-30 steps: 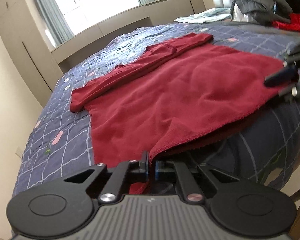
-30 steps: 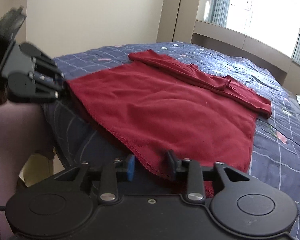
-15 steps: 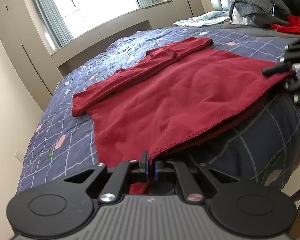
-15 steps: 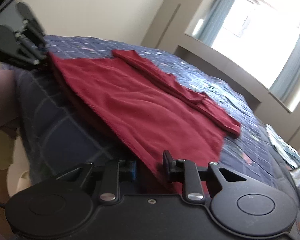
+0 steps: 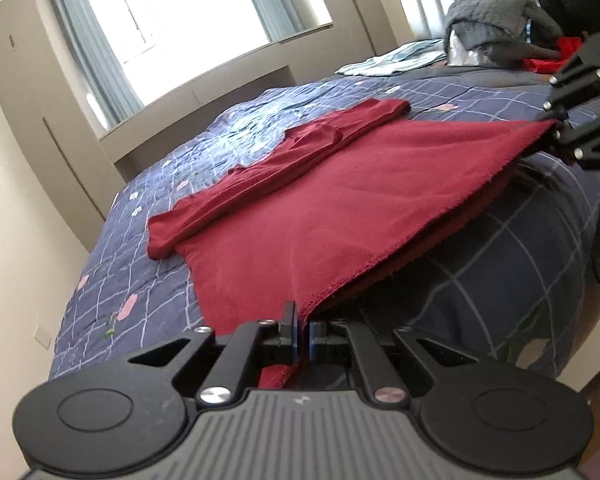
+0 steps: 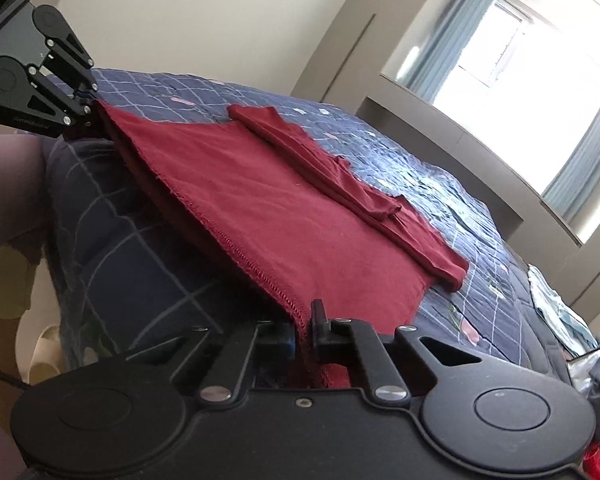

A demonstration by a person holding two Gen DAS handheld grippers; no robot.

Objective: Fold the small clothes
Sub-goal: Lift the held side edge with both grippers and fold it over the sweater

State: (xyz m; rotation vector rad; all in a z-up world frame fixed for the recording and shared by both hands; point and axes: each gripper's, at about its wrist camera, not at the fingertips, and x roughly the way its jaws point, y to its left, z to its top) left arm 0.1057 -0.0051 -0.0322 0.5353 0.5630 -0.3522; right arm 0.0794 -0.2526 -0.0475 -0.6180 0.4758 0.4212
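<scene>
A dark red garment [image 5: 340, 200] [image 6: 280, 208] lies flat on the blue checked quilt [image 5: 140, 280] [image 6: 440, 168]. Its sleeves [image 5: 300, 152] [image 6: 340, 172] are folded in along the far edge. My left gripper [image 5: 303, 320] is shut on the near hem at its left corner. It also shows at the upper left of the right wrist view as the left gripper [image 6: 90, 100]. My right gripper [image 6: 306, 320] has its jaws closing tight on the hem at the other corner, pads pressing the cloth. From the left wrist view the right gripper [image 5: 552, 120] holds that corner. The hem hangs taut between them at the bed's edge.
A pile of grey clothes [image 5: 496, 20], a light blue garment [image 5: 396, 62] and a red item [image 5: 548, 60] sit near the headboard. A person's leg [image 6: 8, 184] stands beside the bed, with pale slippers [image 6: 48, 348] on the floor. A window and cabinets line the far wall.
My right gripper went from open around the hem to shut on it and rolled a little. The hem now stretches straight between both grippers. The left gripper stayed shut.
</scene>
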